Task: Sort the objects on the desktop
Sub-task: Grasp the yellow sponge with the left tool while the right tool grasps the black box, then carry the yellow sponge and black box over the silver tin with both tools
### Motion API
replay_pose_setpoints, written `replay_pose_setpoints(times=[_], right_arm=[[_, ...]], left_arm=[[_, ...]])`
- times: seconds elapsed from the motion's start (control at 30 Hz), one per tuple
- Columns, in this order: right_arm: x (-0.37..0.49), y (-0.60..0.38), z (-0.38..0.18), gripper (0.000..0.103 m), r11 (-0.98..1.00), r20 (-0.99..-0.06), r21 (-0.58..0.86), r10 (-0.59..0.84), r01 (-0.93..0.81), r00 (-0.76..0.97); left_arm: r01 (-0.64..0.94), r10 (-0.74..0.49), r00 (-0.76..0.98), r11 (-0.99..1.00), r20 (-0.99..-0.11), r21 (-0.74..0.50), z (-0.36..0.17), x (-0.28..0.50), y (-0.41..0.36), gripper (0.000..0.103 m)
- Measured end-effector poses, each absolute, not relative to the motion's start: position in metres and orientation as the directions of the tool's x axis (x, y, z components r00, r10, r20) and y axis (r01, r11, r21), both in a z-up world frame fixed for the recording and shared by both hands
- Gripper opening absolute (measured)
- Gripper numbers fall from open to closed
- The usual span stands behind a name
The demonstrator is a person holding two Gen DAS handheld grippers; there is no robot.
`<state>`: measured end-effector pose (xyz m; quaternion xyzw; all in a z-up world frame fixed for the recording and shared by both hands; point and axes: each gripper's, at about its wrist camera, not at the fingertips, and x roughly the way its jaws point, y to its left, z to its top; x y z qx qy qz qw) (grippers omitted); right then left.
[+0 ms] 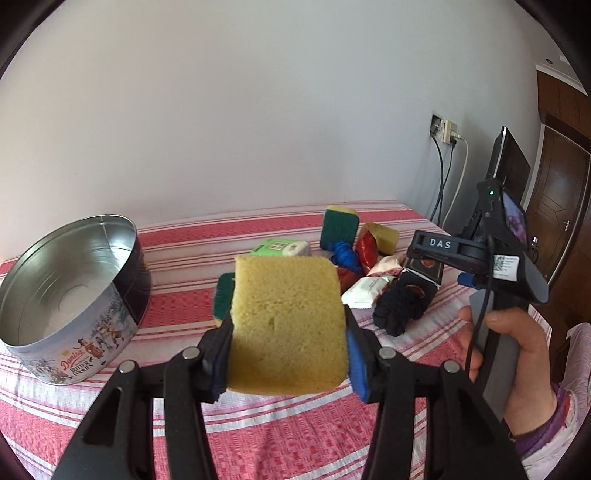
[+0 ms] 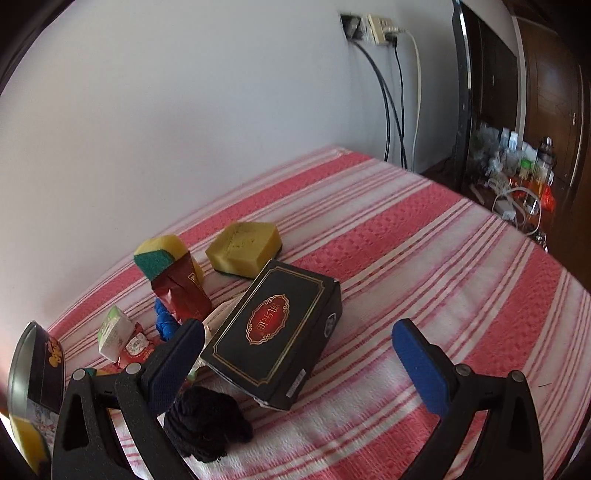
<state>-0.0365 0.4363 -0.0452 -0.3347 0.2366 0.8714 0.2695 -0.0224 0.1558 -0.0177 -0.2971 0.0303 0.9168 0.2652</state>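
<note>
My left gripper (image 1: 286, 354) is shut on a yellow sponge (image 1: 288, 325) and holds it above the striped cloth, to the right of an open round Danisa cookie tin (image 1: 74, 299). Behind it lies a pile: a green-and-yellow sponge (image 1: 338, 227), a green carton (image 1: 279, 247), red packets, a blue yarn ball (image 1: 345, 254), a black yarn ball (image 1: 397, 308) and a black box (image 1: 421, 280). My right gripper (image 2: 299, 365) is open and empty, its jaws astride the black box (image 2: 277, 332), with the black yarn (image 2: 207, 424) by its left finger.
A red-and-white striped cloth (image 2: 424, 266) covers the table, against a white wall. Cables hang from a wall socket (image 2: 373, 26) at the back right. A dark monitor (image 2: 465, 92) and a cluttered shelf stand beyond the table's right edge.
</note>
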Motion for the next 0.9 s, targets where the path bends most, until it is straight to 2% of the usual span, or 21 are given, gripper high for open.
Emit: replay_pose_setpoints(times=[0.17, 0.2, 0.23, 0.27, 0.37, 0.5, 0.63, 0.9], right_arm=[[-0.062, 0.443, -0.072, 0.101, -0.701, -0.791, 0.282, 0.217, -0.655, -0.572], [-0.063, 0.440, -0.073, 0.097, -0.705, -0.788, 0.266, 0.234, -0.658, -0.570], [-0.062, 0.436, -0.071, 0.080, -0.712, -0.779, 0.245, 0.259, -0.658, -0.570], [-0.061, 0.434, -0.072, 0.072, -0.714, -0.785, 0.245, 0.250, -0.656, -0.566], [-0.045, 0.434, -0.068, 0.062, -0.694, -0.747, 0.327, 0.226, -0.642, -0.625], [-0.014, 0.431, -0.052, 0.061, -0.649, -0.675, 0.367, 0.307, -0.667, -0.671], [0.019, 0.410, -0.026, 0.061, -0.648, -0.582, 0.344, 0.421, -0.680, -0.696], [0.037, 0.311, -0.002, 0.061, -0.824, -0.473, 0.208, 0.387, -0.527, -0.792]], left_arm=[[-0.468, 0.446, -0.700, -0.877, -0.558, -0.113, -0.020, -0.031, 0.138, 0.050], [-0.462, 0.444, -0.701, -0.879, -0.558, -0.119, -0.020, -0.032, 0.133, 0.050], [-0.457, 0.444, -0.701, -0.881, -0.558, -0.126, -0.021, -0.034, 0.130, 0.050], [-0.450, 0.442, -0.702, -0.883, -0.558, -0.133, -0.021, -0.036, 0.126, 0.050], [-0.436, 0.441, -0.704, -0.887, -0.557, -0.153, -0.022, -0.041, 0.117, 0.050], [-0.420, 0.437, -0.714, -0.892, -0.547, -0.166, -0.022, -0.044, 0.106, 0.050], [-0.407, 0.434, -0.717, -0.896, -0.546, -0.178, -0.023, -0.048, 0.097, 0.050], [-0.359, 0.405, -0.740, -0.913, -0.536, -0.194, -0.023, -0.041, 0.072, 0.050]])
